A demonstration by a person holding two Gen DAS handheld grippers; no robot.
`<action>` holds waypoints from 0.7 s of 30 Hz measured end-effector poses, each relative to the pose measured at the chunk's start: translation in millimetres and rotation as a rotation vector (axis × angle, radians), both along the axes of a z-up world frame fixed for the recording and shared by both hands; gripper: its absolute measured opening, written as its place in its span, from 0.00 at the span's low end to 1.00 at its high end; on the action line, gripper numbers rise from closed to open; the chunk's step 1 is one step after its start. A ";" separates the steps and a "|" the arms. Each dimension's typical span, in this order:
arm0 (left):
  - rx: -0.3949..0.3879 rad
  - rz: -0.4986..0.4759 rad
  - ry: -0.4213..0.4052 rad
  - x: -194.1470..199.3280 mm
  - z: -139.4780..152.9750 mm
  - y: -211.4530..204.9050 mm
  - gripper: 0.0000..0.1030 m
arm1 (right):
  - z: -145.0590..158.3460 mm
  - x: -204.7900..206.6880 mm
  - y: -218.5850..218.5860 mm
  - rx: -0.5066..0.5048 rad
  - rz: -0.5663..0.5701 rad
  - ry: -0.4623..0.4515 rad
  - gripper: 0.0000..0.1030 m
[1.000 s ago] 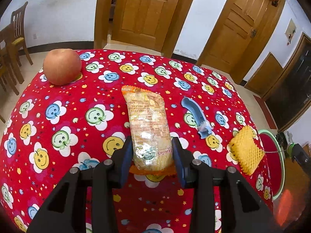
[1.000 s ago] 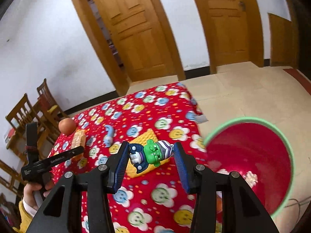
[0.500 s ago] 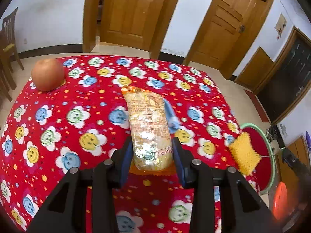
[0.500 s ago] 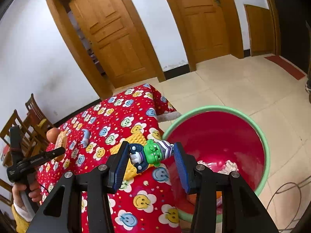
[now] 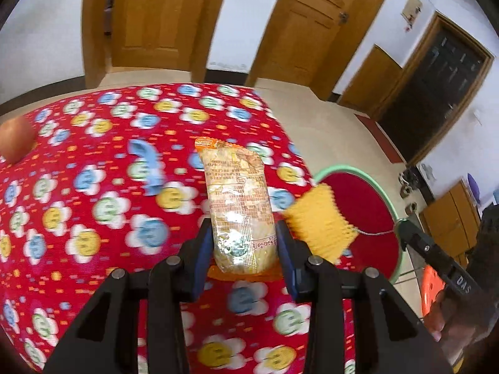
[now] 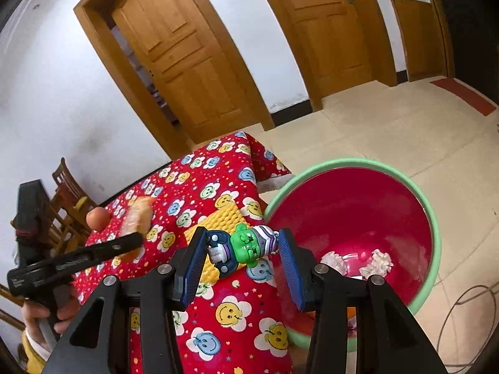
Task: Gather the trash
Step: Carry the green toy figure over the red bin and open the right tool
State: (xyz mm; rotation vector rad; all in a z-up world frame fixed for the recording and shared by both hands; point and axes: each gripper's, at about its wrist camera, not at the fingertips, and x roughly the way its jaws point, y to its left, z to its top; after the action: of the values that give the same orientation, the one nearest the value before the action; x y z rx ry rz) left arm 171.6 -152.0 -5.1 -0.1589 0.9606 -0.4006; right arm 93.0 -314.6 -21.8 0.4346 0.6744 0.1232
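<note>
My left gripper (image 5: 244,246) is shut on an orange snack packet (image 5: 238,199) and holds it above the red smiley tablecloth (image 5: 78,218). My right gripper (image 6: 244,249) is shut on a green toy figure (image 6: 246,244) and holds it over the table edge, beside the red bin with a green rim (image 6: 435,218). White crumpled paper (image 6: 379,257) lies in the bin. The bin also shows in the left wrist view (image 5: 365,205) beyond the table's right edge. The left gripper with the packet shows in the right wrist view (image 6: 134,218).
A yellow knitted pad (image 5: 324,221) lies at the table's right edge, also in the right wrist view (image 6: 224,216). A blue object (image 5: 148,168) and an apple (image 5: 14,138) sit on the table. Wooden chairs (image 6: 67,193) stand behind. A cable (image 6: 467,318) lies on the floor.
My left gripper has swung right with the packet toward the table's right edge and the bin. My right gripper has moved with the toy closer over the bin's rim.
</note>
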 end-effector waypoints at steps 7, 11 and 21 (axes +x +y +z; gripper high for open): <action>0.016 -0.022 0.047 15.0 -20.2 -47.0 0.39 | 1.5 -6.5 -9.5 0.018 0.000 -0.018 0.46; 0.067 -0.007 0.086 21.8 -36.1 -64.2 0.39 | 3.1 -11.1 -18.7 0.022 -0.011 -0.030 0.46; 0.112 0.010 0.084 26.0 -45.8 -74.1 0.39 | -1.0 -18.2 -44.4 0.021 -0.071 -0.027 0.46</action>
State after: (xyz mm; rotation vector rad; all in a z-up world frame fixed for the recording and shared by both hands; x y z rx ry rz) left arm 197.6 -226.1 -50.9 -0.0788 1.0621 -0.3318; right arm 74.8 -359.0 -22.8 0.4757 0.6309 0.0694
